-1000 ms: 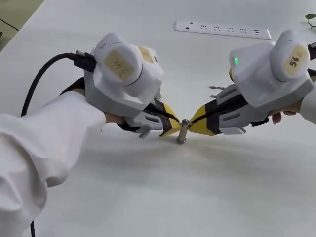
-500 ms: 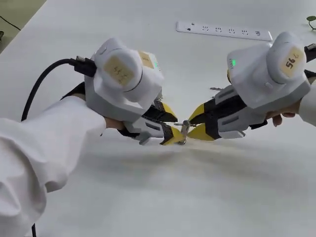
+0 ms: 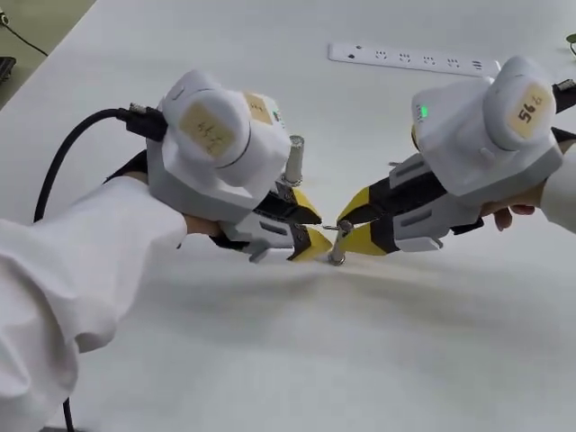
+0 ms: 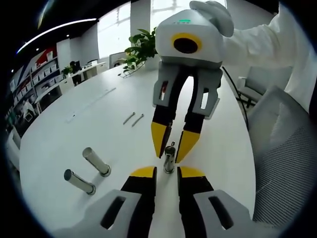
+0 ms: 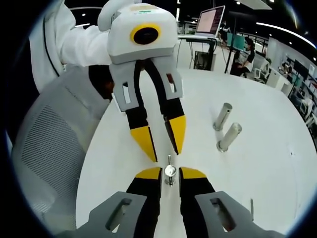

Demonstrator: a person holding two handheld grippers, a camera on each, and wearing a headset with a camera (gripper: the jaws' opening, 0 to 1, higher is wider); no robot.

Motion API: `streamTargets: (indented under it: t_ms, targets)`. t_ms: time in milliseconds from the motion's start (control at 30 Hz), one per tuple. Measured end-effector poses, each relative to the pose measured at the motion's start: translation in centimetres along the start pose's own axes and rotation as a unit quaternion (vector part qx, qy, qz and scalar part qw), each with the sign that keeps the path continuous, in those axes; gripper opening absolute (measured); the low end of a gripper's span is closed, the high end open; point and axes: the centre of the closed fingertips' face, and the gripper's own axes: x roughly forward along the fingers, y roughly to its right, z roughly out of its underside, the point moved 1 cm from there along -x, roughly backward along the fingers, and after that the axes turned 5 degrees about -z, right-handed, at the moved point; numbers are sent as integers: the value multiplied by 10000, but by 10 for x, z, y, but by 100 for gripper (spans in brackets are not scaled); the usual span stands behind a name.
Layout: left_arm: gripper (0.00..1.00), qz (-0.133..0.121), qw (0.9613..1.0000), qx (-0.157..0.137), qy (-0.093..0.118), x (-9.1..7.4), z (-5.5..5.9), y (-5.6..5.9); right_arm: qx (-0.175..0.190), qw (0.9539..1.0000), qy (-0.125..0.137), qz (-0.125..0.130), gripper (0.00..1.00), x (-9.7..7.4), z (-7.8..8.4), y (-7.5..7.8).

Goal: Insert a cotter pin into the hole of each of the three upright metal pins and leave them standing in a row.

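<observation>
Head view: my left gripper [image 3: 317,232] and right gripper [image 3: 347,234] meet tip to tip, held low, both jaws parted around one metal pin [image 3: 338,248] bearing a cotter pin [image 3: 328,227].

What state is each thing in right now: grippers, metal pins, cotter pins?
left gripper: jaws open, either side of the near pin.
right gripper: jaws open, at that pin's top.
near pin: upright, cotter pin seemingly through its hole.
far pins: both upright, no cotter pin visible.
spare cotter pins: lying flat, unused.
</observation>
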Motion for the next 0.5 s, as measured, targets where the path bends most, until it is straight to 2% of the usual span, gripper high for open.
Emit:
streamTargets:
  t_ms: [100,367,433,500]
  targets:
    - [15,-8,10000,-39,65,-4,1,0,39,10000,-51,-8,7,3,1,0]
    - [31,-75,9999,-124,74,-13,11,1,80,9999,-116,-31,4,4,1,-2]
    - [35,-184,9995,-196,159,-15,12,-2,91,9999,-125,-36,4,4,1,-2]
    - [40,-172,9987,-371,288,-18,12,-2,170,9998,-139,-21,4,4,0,0]
